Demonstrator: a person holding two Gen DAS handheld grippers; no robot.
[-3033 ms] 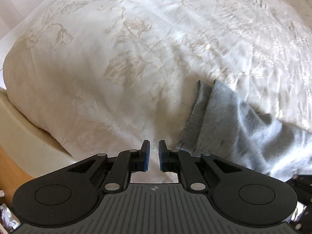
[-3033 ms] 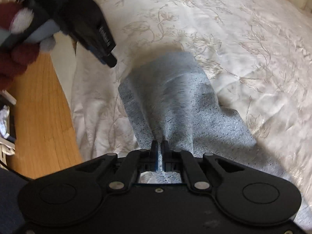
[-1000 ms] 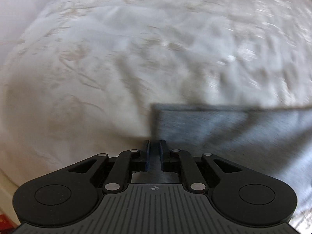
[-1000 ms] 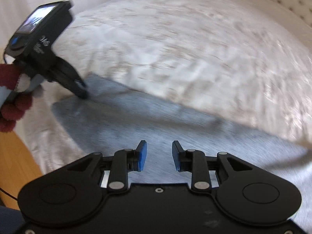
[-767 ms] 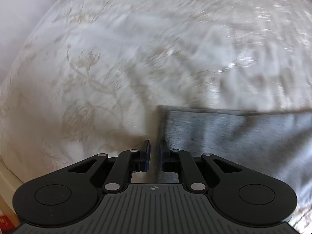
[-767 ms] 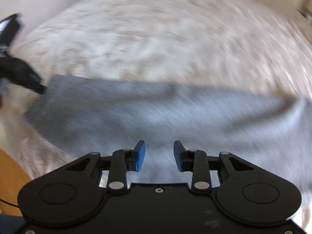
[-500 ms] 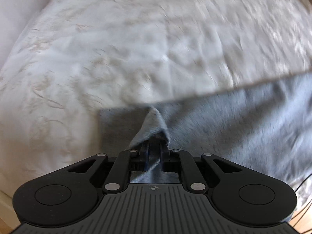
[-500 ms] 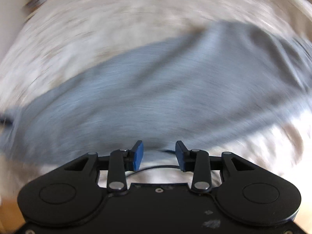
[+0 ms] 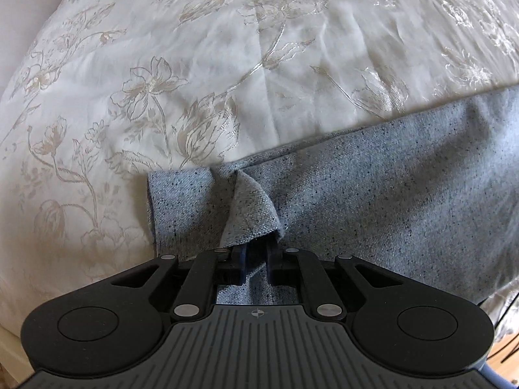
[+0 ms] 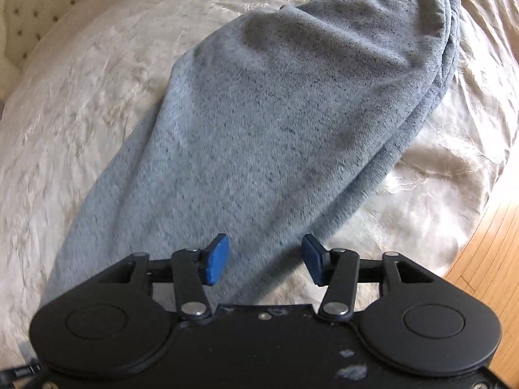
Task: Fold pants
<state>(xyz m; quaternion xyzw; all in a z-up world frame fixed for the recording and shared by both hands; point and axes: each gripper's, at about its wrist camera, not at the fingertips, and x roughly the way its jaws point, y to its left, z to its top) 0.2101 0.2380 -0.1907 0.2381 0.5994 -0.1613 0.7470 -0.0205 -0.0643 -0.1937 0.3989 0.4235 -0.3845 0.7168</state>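
the left gripper (image 9: 254,261) is clamped on the cuff of the grey pants (image 9: 373,201), which lie across the bedspread (image 9: 194,64) toward 3 o'clock, while the right gripper (image 10: 264,259) hovers over them with fingers apart, so the lengthwise fold looks underway and next calls for carrying the cuff to the waistband.

A bedroom in a home. A wide bed fills both views, covered by a cream bedspread (image 9: 201,64) with a shiny woven flower pattern. At the far left of the right wrist view stands a button-tufted padded headboard (image 10: 29,3) in the same pale tone. A warm wooden plank floor (image 10: 486,259) shows at the near right beside the bed. Grey speckled pants (image 10: 275,113) lie spread on the bedspread.
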